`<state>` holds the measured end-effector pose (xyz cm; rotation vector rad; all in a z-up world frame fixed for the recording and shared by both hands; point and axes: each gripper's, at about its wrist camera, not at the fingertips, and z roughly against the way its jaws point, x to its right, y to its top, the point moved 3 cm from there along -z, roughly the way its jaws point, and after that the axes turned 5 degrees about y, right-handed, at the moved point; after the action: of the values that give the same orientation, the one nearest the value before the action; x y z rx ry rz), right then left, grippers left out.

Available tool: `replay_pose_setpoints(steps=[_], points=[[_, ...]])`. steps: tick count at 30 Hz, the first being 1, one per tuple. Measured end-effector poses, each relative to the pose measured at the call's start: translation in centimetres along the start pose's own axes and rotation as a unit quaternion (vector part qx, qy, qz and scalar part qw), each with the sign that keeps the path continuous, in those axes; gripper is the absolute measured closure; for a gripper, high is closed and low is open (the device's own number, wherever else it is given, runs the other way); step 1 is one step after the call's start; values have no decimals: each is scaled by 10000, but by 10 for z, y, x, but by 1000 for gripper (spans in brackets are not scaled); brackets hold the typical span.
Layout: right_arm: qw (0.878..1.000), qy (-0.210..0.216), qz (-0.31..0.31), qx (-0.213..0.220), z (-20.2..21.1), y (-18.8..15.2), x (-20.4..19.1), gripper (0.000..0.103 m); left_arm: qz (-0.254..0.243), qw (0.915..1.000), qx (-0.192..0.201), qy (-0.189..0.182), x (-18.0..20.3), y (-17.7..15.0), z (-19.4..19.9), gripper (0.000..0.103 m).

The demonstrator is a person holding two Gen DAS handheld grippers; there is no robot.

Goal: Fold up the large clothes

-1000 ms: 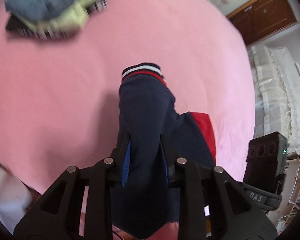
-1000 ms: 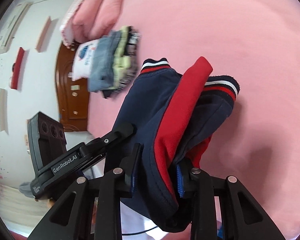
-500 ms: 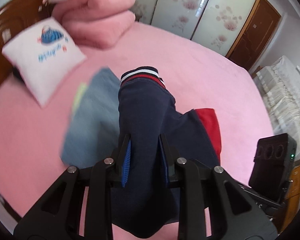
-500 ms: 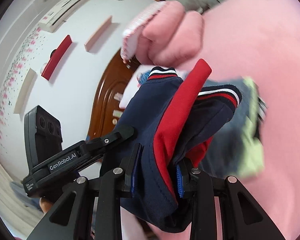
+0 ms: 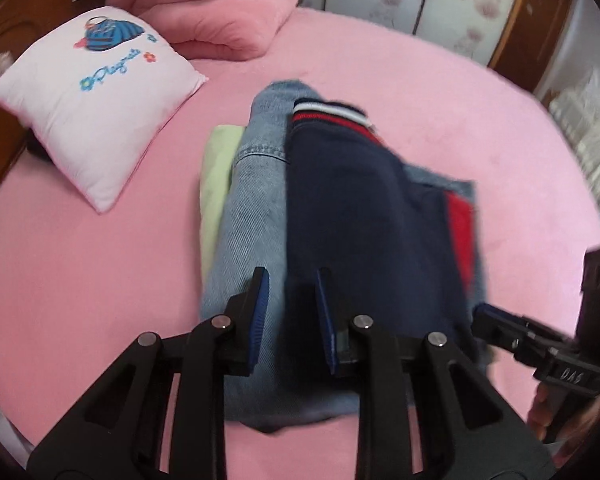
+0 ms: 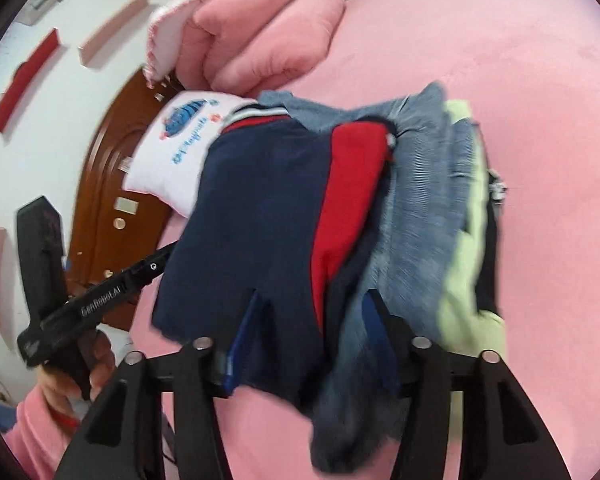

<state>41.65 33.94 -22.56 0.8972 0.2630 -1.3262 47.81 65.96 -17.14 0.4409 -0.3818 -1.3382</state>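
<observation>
A folded navy garment [image 5: 340, 208] with a red panel and striped cuff lies on a stack of folded clothes: denim [image 5: 252, 200] on top, lime green cloth [image 5: 216, 168] beneath. My left gripper [image 5: 292, 304] is narrow, and the navy garment's near left edge sits between its pads. A strip of denim shows beside the left pad. In the right wrist view, my right gripper [image 6: 314, 316] has its jaws opening. The navy garment [image 6: 260, 208] lies loosely between them, above the denim [image 6: 420, 208]. The left gripper [image 6: 168, 252] meets the garment's left edge.
The stack rests on a pink bed [image 5: 80, 280]. A white printed pillow [image 5: 88, 92] leans on the wooden headboard [image 5: 4, 40] to the left. A folded pink quilt [image 5: 220, 8] lies behind. A hand in a pink sleeve [image 6: 60, 380] holds the left gripper.
Both grippers carried the navy garment across the bed to the stack, where it now rests on the denim. The right jaws have spread wide. The left jaws keep their width.
</observation>
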Motion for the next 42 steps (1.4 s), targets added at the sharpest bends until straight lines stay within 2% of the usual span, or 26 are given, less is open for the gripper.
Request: replay_pose_setpoints(steps=[2,4,7,10,12,14,15,18,21,24,26,30,32,37,39,41,42], points=[[9993,-343,85,103,31,-22,13,22,218,9997,105,86,8,-18,26,81],[9986,-518,62,112,67,-58,26,22,499,9985,167,147,19,-49,52,81],[9952,-954,-190,-103,116,-114,63,22,770,9968,149,178,45,-102,84,80],[9883,-1275,-715,-438,184,-192,111,21,878,9960,-156,-12,87,-161,108,80],[9785,-1633,-1044,-713,226,-239,139,15,654,9960,-566,-214,124,-202,116,80],[9685,-1955,-1268,-878,259,-264,154,6,237,9949,-973,-101,160,-235,124,80],[9628,-2167,-1323,-929,286,-281,161,3,64,9941,-1081,-68,177,-249,129,80],[9562,-2566,-1069,-920,354,-316,172,2,-466,9906,-1272,-186,242,-286,156,80],[9505,-2868,-741,-940,413,-335,168,0,-500,9880,-1367,-511,296,-304,184,80],[9516,-2910,-605,-783,462,-338,156,0,-540,9851,-1303,-981,360,-319,218,80],[9514,-2920,-694,-691,496,-341,151,0,-654,9857,-1151,-1042,393,-325,241,80],[9578,-2571,-1181,-514,553,-348,140,0,-618,9835,-958,-1403,444,-341,293,80],[9573,-2539,-1313,-433,573,-349,131,0,-706,9843,-892,-1350,459,-347,315,80],[9568,-2720,-1021,34,614,-347,100,0,-1084,9865,-655,-1038,482,-365,364,78],[9525,-2882,-949,253,627,-346,94,0,-1182,9876,-615,-825,486,-372,378,70],[9486,-3019,-847,432,637,-343,89,0,-1248,9892,-542,-546,493,-382,398,55],[9467,-3078,-791,520,642,-342,86,0,-1217,9903,-458,-492,495,-383,403,54]])
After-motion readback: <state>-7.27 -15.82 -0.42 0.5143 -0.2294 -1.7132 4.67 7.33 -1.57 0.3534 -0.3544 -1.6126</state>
